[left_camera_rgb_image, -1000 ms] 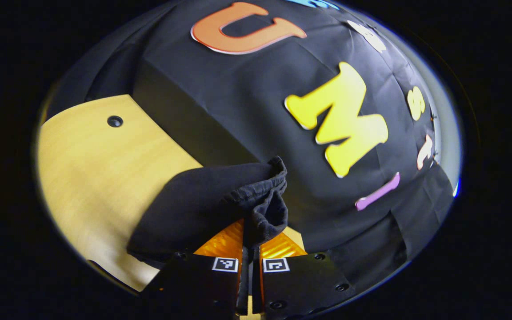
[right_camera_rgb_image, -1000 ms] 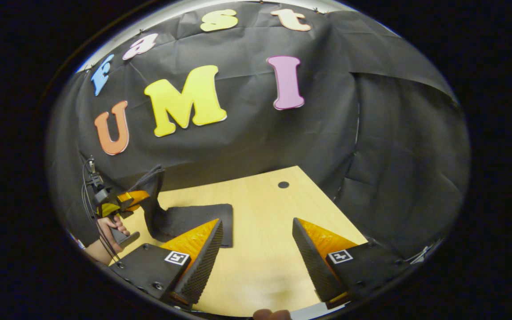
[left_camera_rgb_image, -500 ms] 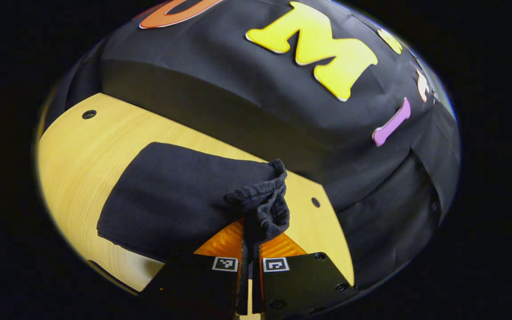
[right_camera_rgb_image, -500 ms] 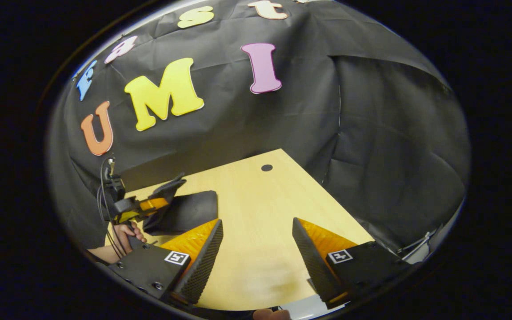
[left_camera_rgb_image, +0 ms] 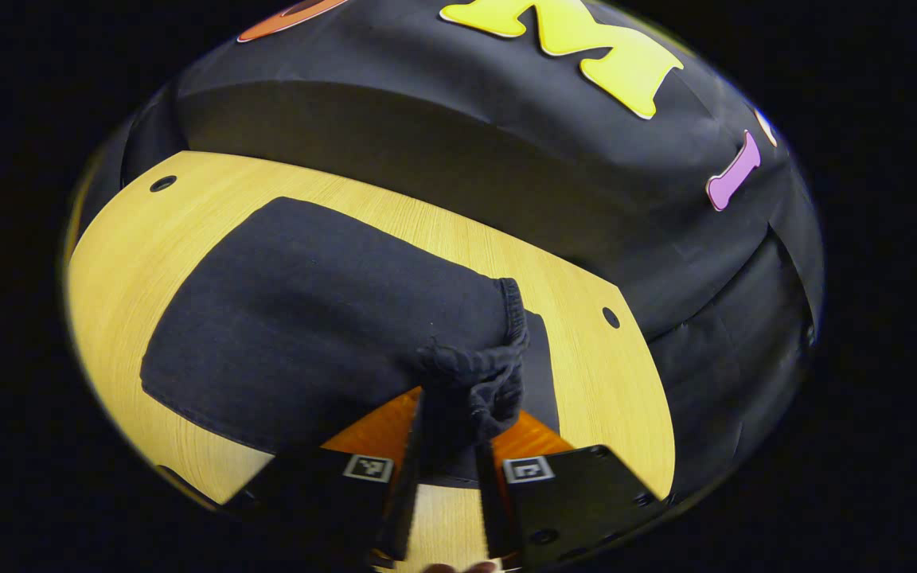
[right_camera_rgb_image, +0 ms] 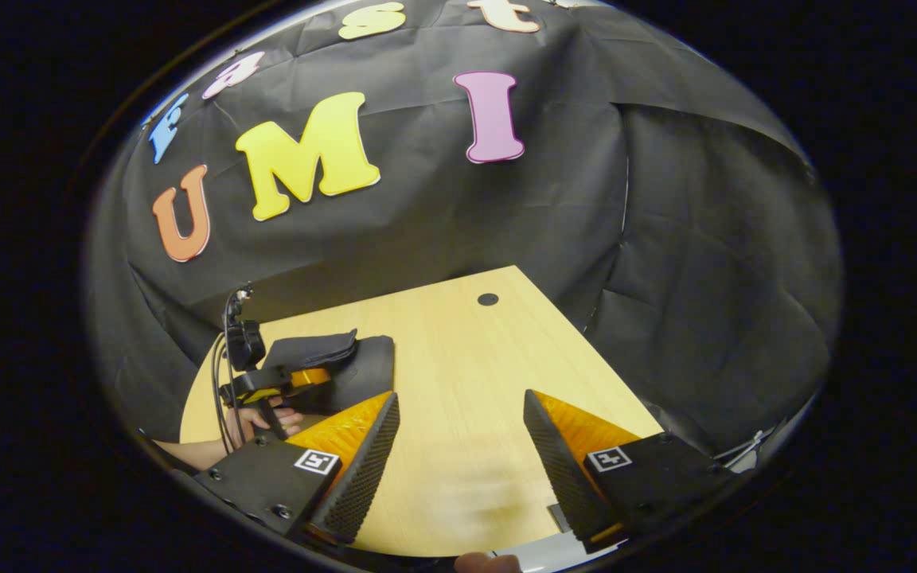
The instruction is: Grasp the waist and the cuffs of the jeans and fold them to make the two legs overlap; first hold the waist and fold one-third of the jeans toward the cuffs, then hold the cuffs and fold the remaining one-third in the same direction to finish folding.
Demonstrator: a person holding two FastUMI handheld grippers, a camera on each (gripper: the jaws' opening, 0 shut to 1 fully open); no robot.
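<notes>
1. Dark folded denim jeans (left_camera_rgb_image: 323,318) lying near the far left corner of the pale wooden tabletop (left_camera_rgb_image: 586,382).
2. Left gripper (left_camera_rgb_image: 446,446) parting, seemingly letting the gathered cuff go.
3. Right gripper (right_camera_rgb_image: 462,454) gaping, empty, above bare tabletop.
4. Final fold apparently laid; only release left.

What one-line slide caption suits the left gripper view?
Left gripper with bunched cuffs between its parting fingers, over the folded jeans on the wooden table.

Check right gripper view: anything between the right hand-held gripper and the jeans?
Only bare table between the open right hand-held gripper and the jeans.
</notes>
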